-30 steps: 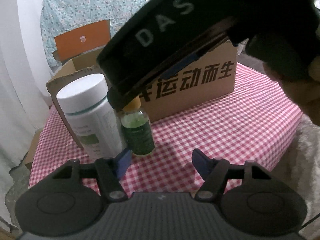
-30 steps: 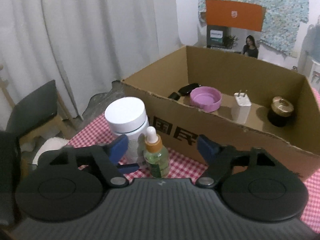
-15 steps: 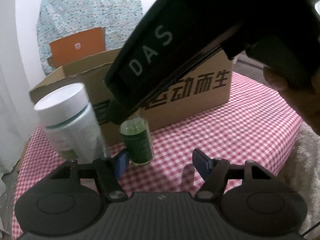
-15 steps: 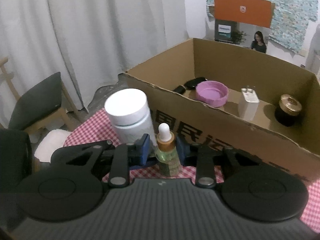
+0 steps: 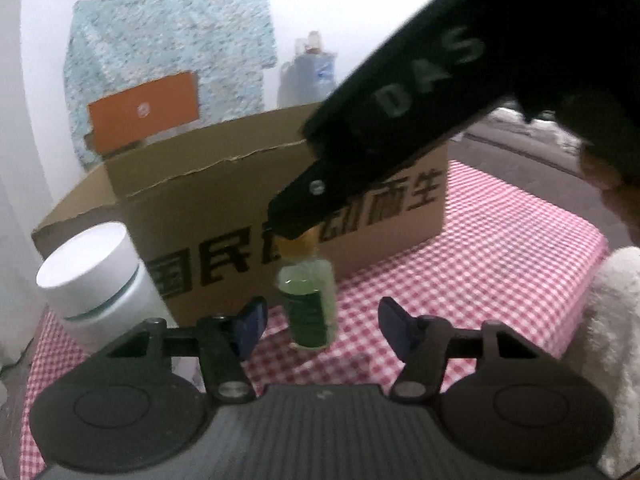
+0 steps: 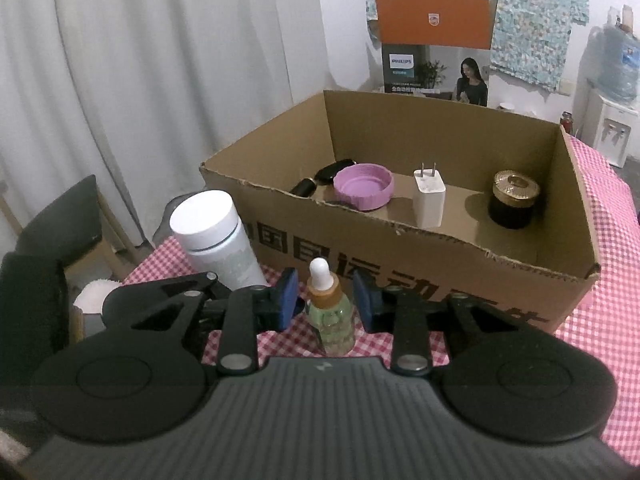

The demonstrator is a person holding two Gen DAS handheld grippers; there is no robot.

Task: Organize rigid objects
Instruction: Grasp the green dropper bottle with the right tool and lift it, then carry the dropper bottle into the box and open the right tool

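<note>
The dropper bottle (image 6: pixel 330 314) is at the near edge of the tabletop (image 6: pixel 600 216), just in front of the cardboard box (image 6: pixel 440 272). It is between the pads of the right tongs (image 6: pixel 325 300). The jaws are opening slightly, but the pads sit against the bottle's sides in a grip. Its dark green label is too blurred to read. The bottle is small and clear, holds pale green liquid, and has an amber collar and a white rubber bulb.

The left tongs (image 5: pixel 320 320) are ungripped and closing. In their view the bottle stands ahead of the blue pads, which do not touch it. Across the top of that view the body of the right tongs bears pale letters, "DAS".

A white canister (image 6: pixel 216 236) with a plain white cap stands just beside the bottle. The box front carries large black Chinese characters, among them 国民 and 运动而生. Inside the box are a purple lid (image 6: pixel 362 190), a white plug adapter (image 6: pixel 429 200) standing prongs up, a dark jar with a gold cap (image 6: pixel 514 200) and small black items (image 6: pixel 332 172). A red-and-white checked cloth covers the tabletop. Behind the box, a carton with an orange flap (image 6: pixel 434 22) reads "PHILIPS".
</note>
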